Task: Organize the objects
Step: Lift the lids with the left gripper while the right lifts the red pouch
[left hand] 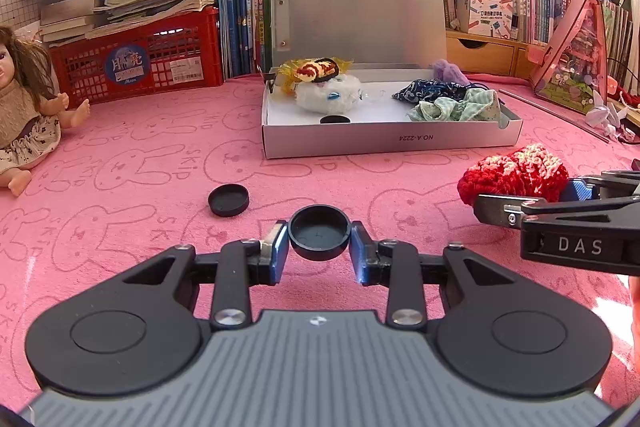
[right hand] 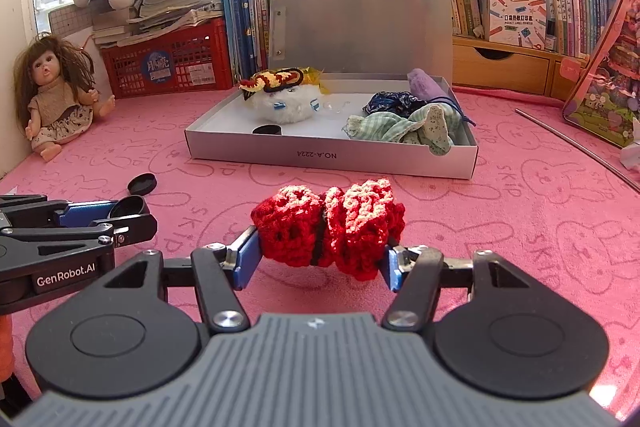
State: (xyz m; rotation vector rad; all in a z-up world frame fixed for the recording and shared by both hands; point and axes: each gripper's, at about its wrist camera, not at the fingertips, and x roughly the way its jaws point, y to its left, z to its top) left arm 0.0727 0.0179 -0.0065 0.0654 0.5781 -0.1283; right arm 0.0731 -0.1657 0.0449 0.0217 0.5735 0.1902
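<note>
Bunching between blue fingers (right hand: 247, 259), the red-and-pink crocheted scrunchie (right hand: 330, 225) looks fluffy.

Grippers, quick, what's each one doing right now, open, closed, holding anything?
Left gripper: closed on a black round cap.
Right gripper: closed on a red crocheted piece.

box (right hand: 332, 157) sits ahead of right gripper (right hand: 318, 259); loose cap (right hand: 142, 183) ahead-left; doll (right hand: 56, 99) far left by wall.
</note>
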